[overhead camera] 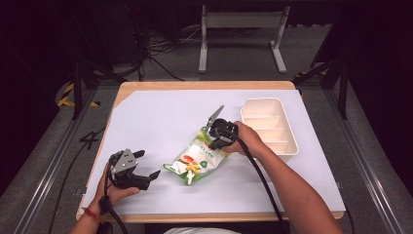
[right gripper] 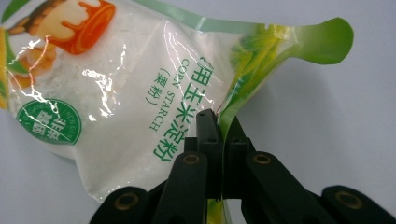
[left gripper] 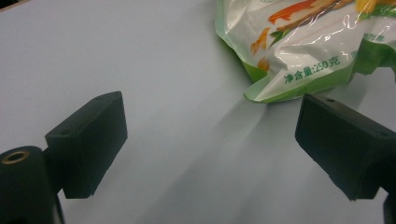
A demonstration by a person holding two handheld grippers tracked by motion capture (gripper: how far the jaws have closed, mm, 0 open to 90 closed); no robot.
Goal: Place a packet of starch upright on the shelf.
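Right claw (right gripper: pixel 218 122) clenched on green top seal of glossy white-and-green plastic corn starch pouch (overhead camera: pixel 197 157), frame centre on white-topped counter (overhead camera: pixel 146 122), likely for lifting toward divided white plastic tray (overhead camera: pixel 269 126) at right; left claw (overhead camera: pixel 144 165) released, idle lower left.

Low in the left of the high view, our left hand (overhead camera: pixel 116 192) grips the left gripper (overhead camera: pixel 146 165) from below, forearm entering at the bottom edge. Its jaws stand wide apart, pointing right, with nothing between them. Our right forearm runs up from the bottom right toward the middle of the frame, where the right hand (overhead camera: pixel 249 139) holds the right gripper (overhead camera: pixel 210 138). Its jaws are pinched together on a thin fold.
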